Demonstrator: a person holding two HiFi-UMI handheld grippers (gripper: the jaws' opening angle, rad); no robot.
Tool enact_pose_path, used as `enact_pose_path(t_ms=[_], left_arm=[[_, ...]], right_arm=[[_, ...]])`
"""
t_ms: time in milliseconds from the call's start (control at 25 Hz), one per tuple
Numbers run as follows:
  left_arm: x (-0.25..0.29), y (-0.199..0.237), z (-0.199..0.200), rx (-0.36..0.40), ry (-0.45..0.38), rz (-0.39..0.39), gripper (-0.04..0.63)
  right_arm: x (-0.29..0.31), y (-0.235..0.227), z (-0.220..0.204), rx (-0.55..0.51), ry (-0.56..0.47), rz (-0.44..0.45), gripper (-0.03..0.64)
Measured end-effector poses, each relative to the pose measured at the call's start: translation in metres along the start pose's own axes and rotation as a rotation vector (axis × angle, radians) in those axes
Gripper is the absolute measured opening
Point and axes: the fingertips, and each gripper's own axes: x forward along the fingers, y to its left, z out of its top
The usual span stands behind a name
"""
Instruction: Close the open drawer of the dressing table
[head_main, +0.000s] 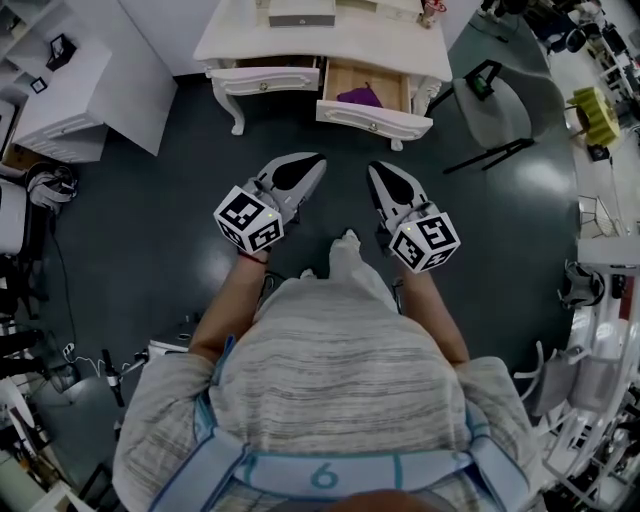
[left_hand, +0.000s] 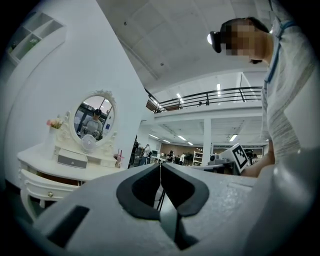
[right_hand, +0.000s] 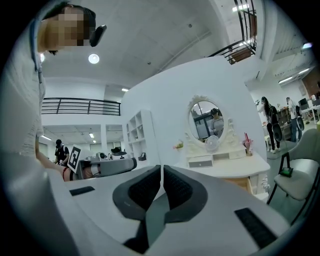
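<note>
A white dressing table (head_main: 330, 45) stands at the far side of the dark floor. Its right drawer (head_main: 372, 112) is pulled out, showing a wooden inside with a purple item (head_main: 359, 97) in it. The left drawer (head_main: 263, 80) is pushed in. My left gripper (head_main: 316, 162) and right gripper (head_main: 373, 168) hover side by side in front of the table, a short way back from the open drawer, both shut and empty. The table with its oval mirror (left_hand: 95, 120) lies at the left of the left gripper view; in the right gripper view that mirror (right_hand: 206, 119) sits right of centre.
A grey chair (head_main: 500, 110) stands right of the table. A white shelf unit (head_main: 60, 85) is at the left. Cables and equipment line the left edge (head_main: 40, 300) and right edge (head_main: 590, 300) of the floor. People stand in the hall (right_hand: 270, 122) far behind.
</note>
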Motion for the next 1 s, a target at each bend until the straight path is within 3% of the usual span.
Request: enact_pose_path(t_ms=[600, 1000], left_arm=[[0.101, 0.092, -0.020, -0.055, 0.034, 0.069, 0.015], [0.180, 0.135, -0.020, -0.039, 0.031, 0.098, 0.015]], right_arm=[[0.076, -0.123, -0.008, 0.031, 0.089, 0.006, 0.012], [0.113, -0.198, -0.003, 0.017, 0.133, 0.036, 0.012]])
